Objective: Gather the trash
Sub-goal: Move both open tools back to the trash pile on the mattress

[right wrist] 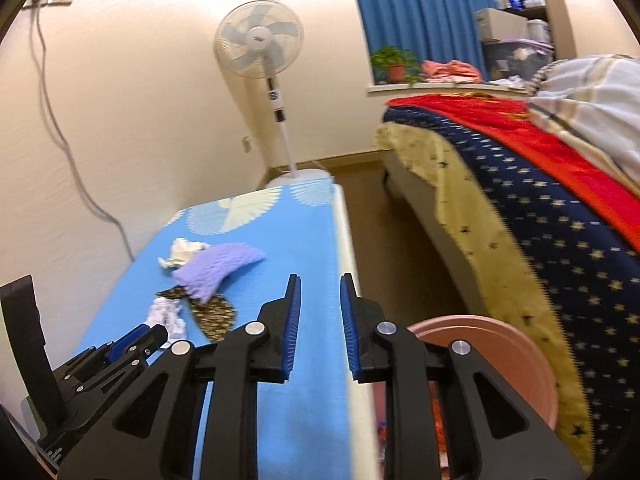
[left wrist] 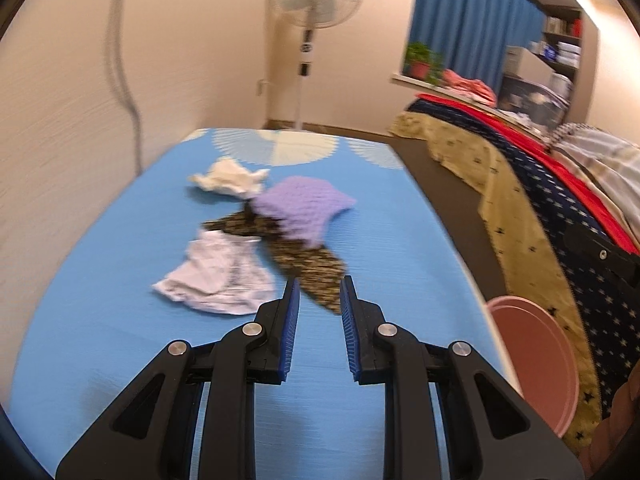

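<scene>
Left wrist: crumpled paper [left wrist: 214, 280], knitted cloth [left wrist: 305, 206].

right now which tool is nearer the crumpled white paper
Left. The left tool sits just right of the crumpled white paper; the right tool is further right, over the table edge.

I see the blue bench [left wrist: 120, 320] carrying a cream tissue wad [left wrist: 230, 178] toward its far edge, then a purple cloth [left wrist: 306, 206] overlapping a patterned wrapper [left wrist: 304, 264], and crumpled white paper [left wrist: 216, 280] nearest.
</scene>
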A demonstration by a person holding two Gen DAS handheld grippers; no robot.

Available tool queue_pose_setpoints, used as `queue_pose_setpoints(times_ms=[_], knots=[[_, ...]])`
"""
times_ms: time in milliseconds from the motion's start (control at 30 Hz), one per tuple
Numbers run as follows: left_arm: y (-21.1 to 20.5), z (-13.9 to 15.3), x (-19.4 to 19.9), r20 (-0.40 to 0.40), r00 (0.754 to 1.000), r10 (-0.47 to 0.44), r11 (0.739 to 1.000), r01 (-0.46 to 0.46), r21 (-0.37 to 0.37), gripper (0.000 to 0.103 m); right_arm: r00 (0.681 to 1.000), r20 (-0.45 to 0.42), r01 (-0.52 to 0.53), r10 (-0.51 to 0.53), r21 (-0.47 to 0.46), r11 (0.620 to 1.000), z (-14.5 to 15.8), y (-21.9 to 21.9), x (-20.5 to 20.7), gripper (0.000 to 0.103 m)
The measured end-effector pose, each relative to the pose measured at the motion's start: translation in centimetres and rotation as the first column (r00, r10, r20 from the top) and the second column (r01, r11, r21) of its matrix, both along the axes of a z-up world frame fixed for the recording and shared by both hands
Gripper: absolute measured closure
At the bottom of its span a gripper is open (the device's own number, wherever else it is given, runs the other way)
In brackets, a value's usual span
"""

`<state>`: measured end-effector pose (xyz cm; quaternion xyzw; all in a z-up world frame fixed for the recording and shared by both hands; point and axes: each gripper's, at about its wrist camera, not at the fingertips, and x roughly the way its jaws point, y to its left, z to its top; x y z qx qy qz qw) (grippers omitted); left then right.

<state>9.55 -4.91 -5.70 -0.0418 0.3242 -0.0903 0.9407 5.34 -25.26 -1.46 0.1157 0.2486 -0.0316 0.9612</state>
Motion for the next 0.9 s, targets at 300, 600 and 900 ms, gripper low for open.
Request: queue_pose_setpoints(times_ms=[300,600,900], knots=[[4.6,-1.2,2.9,-0.050,0.992,0.117,0.993,-0.118,-0.004,0.082,0.990,-0.057,-0.122,0.126,0.070,0.990,-3.0,3.4,4.8,0.085],[6.3,-2.2,5.7,-0.082,0.985,0.151,0.989,-0.151,0.008,0.060,0.964,-0.131,-0.220,0.232,0.103,0.970,-5.4,6.6,8.9,0.084],[6.8,-3.5,7.4,-0.121,0.981,0.150,0.989,-0.150,0.003,0.037,0.930,-0.237,-0.254,0.281,0.139,0.957,-8.3,8.2,11.6,0.062]])
